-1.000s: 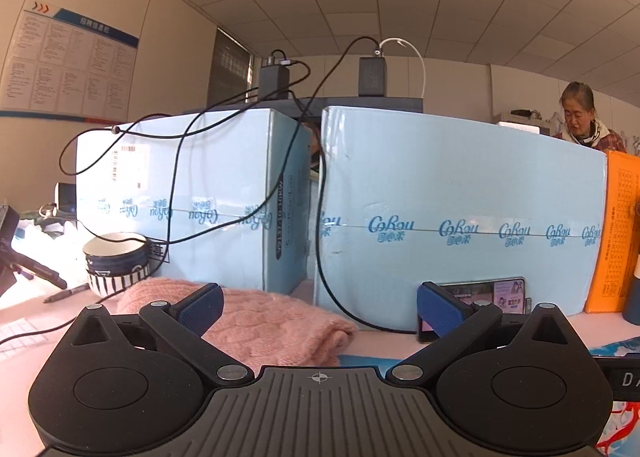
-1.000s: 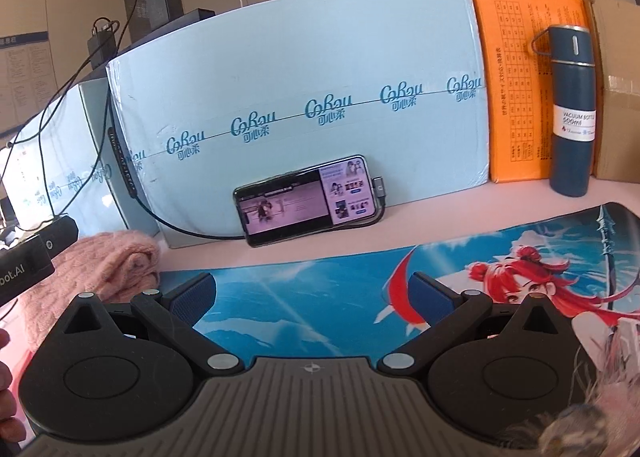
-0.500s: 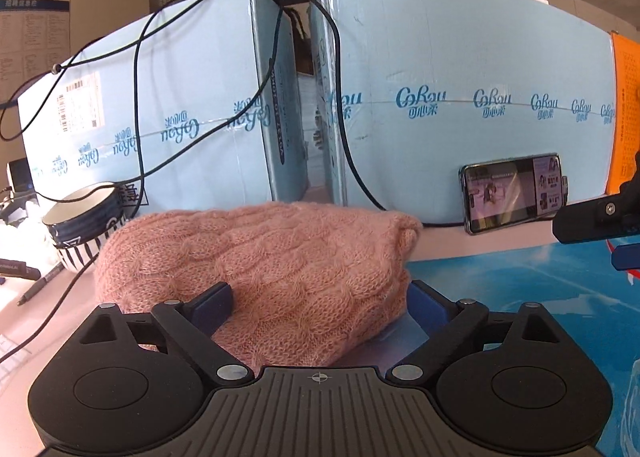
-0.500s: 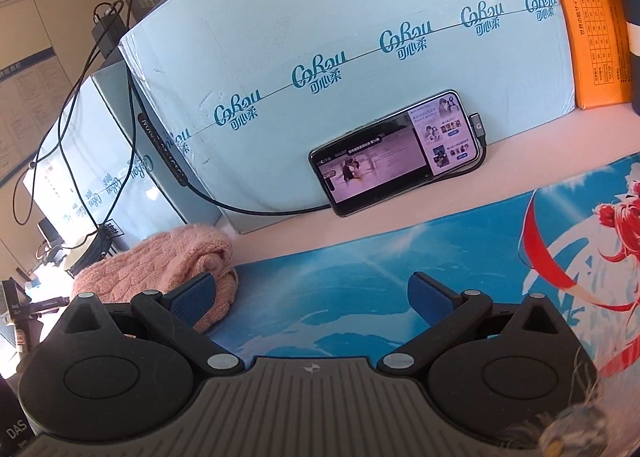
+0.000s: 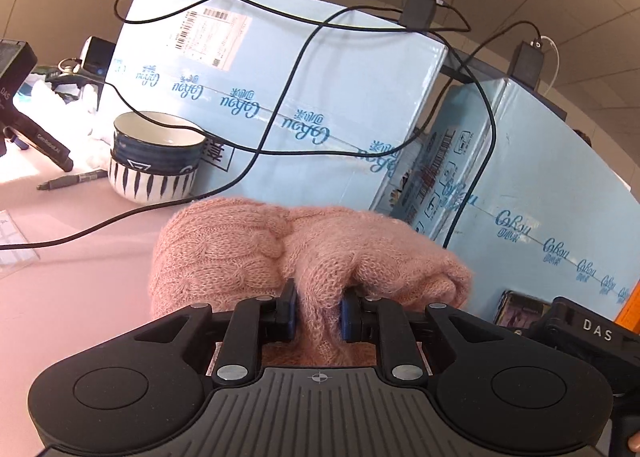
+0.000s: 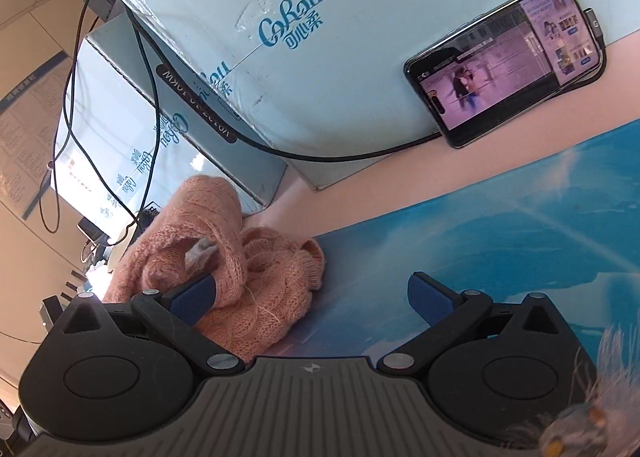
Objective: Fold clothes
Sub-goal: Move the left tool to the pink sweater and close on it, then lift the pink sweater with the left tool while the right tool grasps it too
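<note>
A pink cable-knit sweater (image 5: 240, 253) lies bunched on the pale pink table, just in front of the light blue cartons. My left gripper (image 5: 319, 309) is over its near side. Its jaws are closing, and a raised fold of the knit is pinched between the blue pads (image 5: 290, 309). In the right wrist view the same sweater (image 6: 256, 309) sits at the left edge of the blue printed mat (image 6: 480, 237). My right gripper (image 6: 310, 289) is open beside it. Its left finger (image 6: 192, 295) pokes into a loop of the knit, and its right finger is over the bare mat.
Two light blue cartons (image 5: 320, 97) wall off the back, with black cables (image 5: 280, 117) draped over them. Stacked bowls (image 5: 154, 161) and a pen (image 5: 72, 181) stand left of the sweater. A phone (image 6: 504, 61) leans on the right carton (image 6: 340, 57), plugged into a cable.
Both grippers have moved in on the sweater and rolled. The left jaws went from wide open to pinching a fold. The right gripper stayed open, and its left finger now touches the knit.
</note>
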{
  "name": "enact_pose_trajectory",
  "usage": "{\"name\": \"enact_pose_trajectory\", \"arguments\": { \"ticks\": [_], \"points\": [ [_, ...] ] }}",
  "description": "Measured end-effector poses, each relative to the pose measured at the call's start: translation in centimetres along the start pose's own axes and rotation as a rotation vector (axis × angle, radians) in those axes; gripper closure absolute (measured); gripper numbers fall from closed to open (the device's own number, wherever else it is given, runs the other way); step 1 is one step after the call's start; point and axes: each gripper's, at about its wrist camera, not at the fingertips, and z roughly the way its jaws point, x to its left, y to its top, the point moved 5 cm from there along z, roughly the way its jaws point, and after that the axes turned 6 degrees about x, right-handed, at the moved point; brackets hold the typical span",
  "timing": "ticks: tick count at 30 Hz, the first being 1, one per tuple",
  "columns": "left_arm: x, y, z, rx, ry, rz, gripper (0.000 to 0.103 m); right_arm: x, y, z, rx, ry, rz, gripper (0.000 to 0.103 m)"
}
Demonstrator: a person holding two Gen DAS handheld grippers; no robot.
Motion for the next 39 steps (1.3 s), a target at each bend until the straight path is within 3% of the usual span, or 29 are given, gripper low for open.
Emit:
{"name": "enact_pose_trajectory", "arguments": {
  "ticks": [5, 7, 9, 12, 20, 24, 31, 39],
  "points": [
    [1.6, 0.3, -0.1, -0.014, 0.015, -0.066, 0.085, 1.6, -0.1, 2.7, 0.007, 0.022, 0.0, 0.003],
    [1.8, 0.2, 0.3, -0.003, 0.012, -0.07, 0.085, 2.3, -0.5, 3.5, 0.022, 0.026, -0.009, 0.021],
    [1.7, 0.1, 0.4, 0.0, 0.013, -0.053, 0.085, 2.9, -0.9, 4.0, 0.032, 0.024, -0.02, 0.068],
    [1.2, 0.1, 0.0, -0.023, 0.016, -0.03, 0.085, 3.5, -1.7, 4.2, 0.036, 0.01, -0.039, 0.082],
    [-2.8, 1.0, -4.2, -0.177, -0.009, 0.096, 0.086, 4.0, -1.3, -2.0, -0.035, 0.199, -0.014, 0.086],
    [-5.7, 0.2, -6.3, -0.19, -0.068, 0.138, 0.086, 3.2, -1.2, -6.1, -0.089, 0.241, -0.016, 0.086],
    [-12.1, -2.2, -8.7, -0.158, -0.219, 0.204, 0.086, -1.4, -0.8, -14.5, -0.223, 0.229, 0.003, 0.086],
    [-20.1, -6.0, -8.6, -0.057, -0.384, 0.289, 0.086, -10.0, -0.3, -24.5, -0.414, 0.106, 0.079, 0.087]
  ]
}}
